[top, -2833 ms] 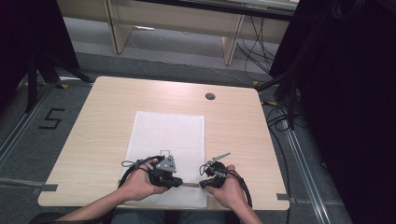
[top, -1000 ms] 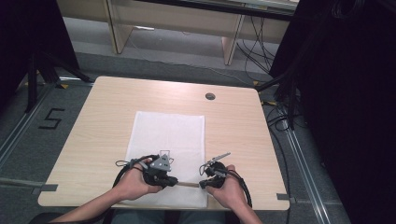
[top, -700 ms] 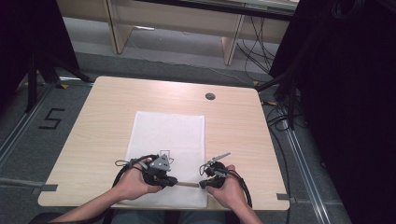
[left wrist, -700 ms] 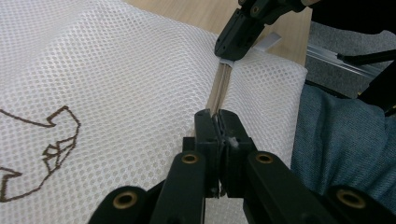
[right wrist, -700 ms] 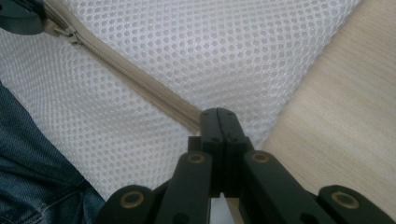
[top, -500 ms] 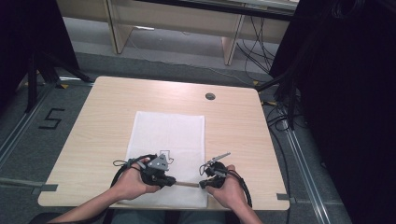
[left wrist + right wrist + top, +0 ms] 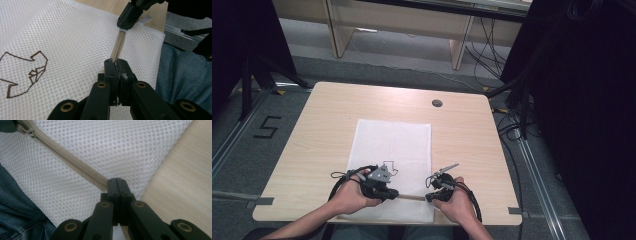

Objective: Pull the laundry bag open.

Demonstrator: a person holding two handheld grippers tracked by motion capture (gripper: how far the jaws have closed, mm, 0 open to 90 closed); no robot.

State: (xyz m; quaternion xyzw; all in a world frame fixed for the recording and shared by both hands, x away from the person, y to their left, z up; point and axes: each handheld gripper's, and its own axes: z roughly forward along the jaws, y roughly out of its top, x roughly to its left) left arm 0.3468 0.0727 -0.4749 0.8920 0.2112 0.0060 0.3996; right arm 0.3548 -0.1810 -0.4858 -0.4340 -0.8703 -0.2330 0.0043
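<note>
A white mesh bag [image 7: 392, 145] lies flat on the wooden table [image 7: 332, 110], with a beige zipper [image 7: 411, 196] running along its near edge. My left gripper [image 7: 393, 192] is shut on the zipper [image 7: 119, 45]; its jaws [image 7: 116, 65] are pressed together around it, with a bit of white showing between them. My right gripper [image 7: 430, 196] is shut on the zipper's other end [image 7: 82, 170], near the bag's corner, its closed tip [image 7: 116, 182] right on the tape. The zipper slider [image 7: 27, 131] sits far up the tape in the right gripper view.
A brown line drawing [image 7: 30, 72] is printed on the mesh. A dark round hole [image 7: 437, 103] sits in the tabletop at the back. The person's jeans [image 7: 185, 75] are just past the table's near edge. Bare wood [image 7: 180, 182] lies right of the bag.
The left gripper has shifted a little to the left along the zipper line. The right gripper has stayed where it was, and both remain shut.
</note>
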